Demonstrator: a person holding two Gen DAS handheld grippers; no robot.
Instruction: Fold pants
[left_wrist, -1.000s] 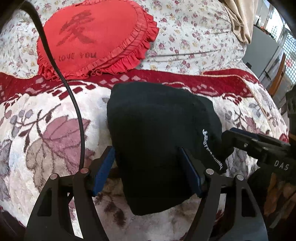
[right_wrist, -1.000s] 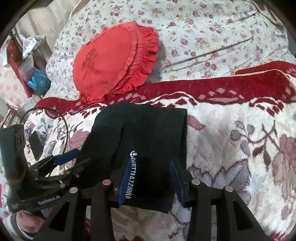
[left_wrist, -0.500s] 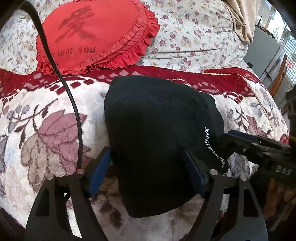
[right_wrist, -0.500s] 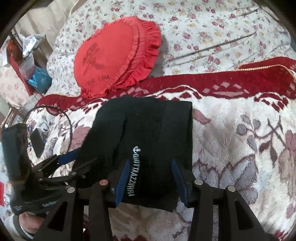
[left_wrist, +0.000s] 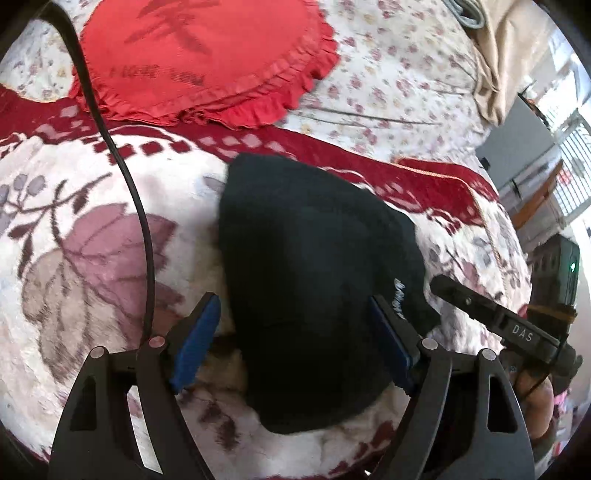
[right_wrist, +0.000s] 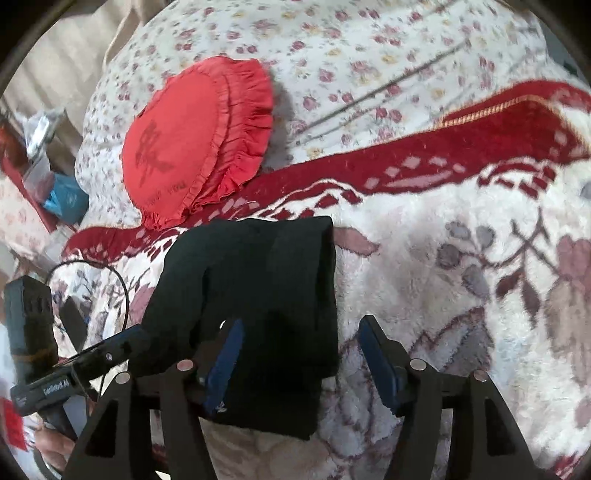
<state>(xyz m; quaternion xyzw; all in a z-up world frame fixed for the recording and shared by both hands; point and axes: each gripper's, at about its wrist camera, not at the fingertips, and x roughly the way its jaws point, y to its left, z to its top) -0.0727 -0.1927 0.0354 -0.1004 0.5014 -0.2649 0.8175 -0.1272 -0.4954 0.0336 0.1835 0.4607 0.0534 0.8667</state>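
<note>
Black knit pants (left_wrist: 317, 280), folded into a compact bundle, lying on plush floral blanket (left_wrist: 74, 258) below red heart-shaped ruffled cushion (right_wrist: 195, 144). Left gripper (left_wrist: 295, 339) wide, straddling bundle without pressing. Right gripper (right_wrist: 301, 354) just opening, letting go; fold apparently finished.

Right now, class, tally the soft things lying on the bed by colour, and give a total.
Black: 1, the folded pants
Red: 1, the frilled cushion
White with red border: 1, the fleece blanket
Floral print: 1, the quilt
Total: 4
</note>
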